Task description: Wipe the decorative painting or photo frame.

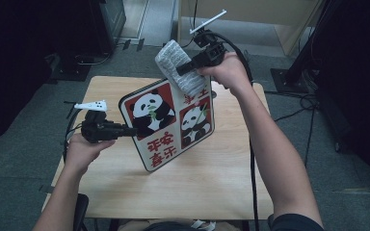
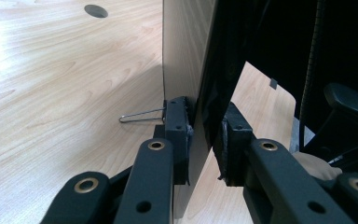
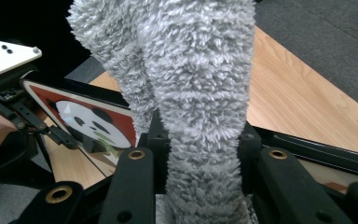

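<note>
A flat board (image 1: 166, 122) with two pandas and red panels is held tilted on edge above the wooden table (image 1: 212, 178). My left gripper (image 1: 132, 131) is shut on the board's left edge; in the left gripper view the pads (image 2: 177, 126) pinch the thin board (image 2: 186, 56) from both sides. My right gripper (image 1: 180, 70) is shut on a grey fluffy cloth (image 1: 173, 57), which lies against the board's upper right corner. In the right gripper view the cloth (image 3: 191, 84) stands up between the jaws, with the panda board (image 3: 93, 128) behind it.
A thin wire loop (image 2: 140, 115) sticks out behind the board near my left jaw. The tabletop has a round hole (image 2: 95, 10). Cables (image 1: 298, 103) and dark stands (image 1: 72, 67) lie on the grey carpet around the table. A wooden cabinet (image 1: 270, 14) stands at the back.
</note>
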Available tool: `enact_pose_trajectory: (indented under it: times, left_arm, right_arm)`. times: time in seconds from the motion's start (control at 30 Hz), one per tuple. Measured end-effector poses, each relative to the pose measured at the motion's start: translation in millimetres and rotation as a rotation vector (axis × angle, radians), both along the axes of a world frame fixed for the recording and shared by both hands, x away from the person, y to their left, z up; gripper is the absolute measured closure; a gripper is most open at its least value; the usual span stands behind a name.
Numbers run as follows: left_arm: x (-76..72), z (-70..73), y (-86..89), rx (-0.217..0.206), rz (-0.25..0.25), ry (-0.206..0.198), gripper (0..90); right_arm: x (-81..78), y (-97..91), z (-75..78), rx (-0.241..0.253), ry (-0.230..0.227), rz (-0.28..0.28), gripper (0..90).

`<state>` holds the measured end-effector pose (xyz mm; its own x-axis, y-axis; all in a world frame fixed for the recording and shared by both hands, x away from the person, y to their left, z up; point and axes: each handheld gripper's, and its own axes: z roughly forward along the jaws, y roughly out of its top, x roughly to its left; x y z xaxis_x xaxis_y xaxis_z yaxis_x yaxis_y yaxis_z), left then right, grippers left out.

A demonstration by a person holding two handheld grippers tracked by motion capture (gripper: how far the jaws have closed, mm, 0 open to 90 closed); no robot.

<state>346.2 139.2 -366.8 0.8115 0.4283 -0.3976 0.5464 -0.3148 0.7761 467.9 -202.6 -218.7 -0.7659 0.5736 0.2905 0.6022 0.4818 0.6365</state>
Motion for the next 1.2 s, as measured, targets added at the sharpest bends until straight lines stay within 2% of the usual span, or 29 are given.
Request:
enact_pose_trajectory:
  times: [0.13,0.4,0.63,0.83,1.1,1.2]
  left_arm:
    - [-0.2,-0.5,0.3,-0.001,-0.003,0.000,77.5]
    - [-1.0,-0.6,0.0,0.003,-0.004,-0.001,77.5]
    - [-0.8,-0.6,0.0,0.001,-0.004,-0.002,77.5]
    - [-1.2,-0.2,-0.1,0.005,-0.002,-0.006,77.6]
    - [-1.1,-0.1,0.1,0.006,-0.004,-0.012,77.8]
    - [-1.0,-0.2,0.2,0.003,-0.001,-0.012,77.8]
  right_arm:
    - [0.8,-3.7,1.6,-0.021,-0.016,-0.011,68.4]
    - [2.7,-12.9,2.3,-0.029,-0.019,-0.033,68.3]
    - [7.6,-20.5,2.2,-0.017,0.012,-0.058,67.3]
    - [9.9,-27.0,3.3,-0.032,0.006,-0.079,67.5]
    - [14.8,-40.0,1.9,-0.019,0.016,-0.107,67.6]
    - [16.6,-43.3,2.5,-0.031,0.013,-0.120,67.5]
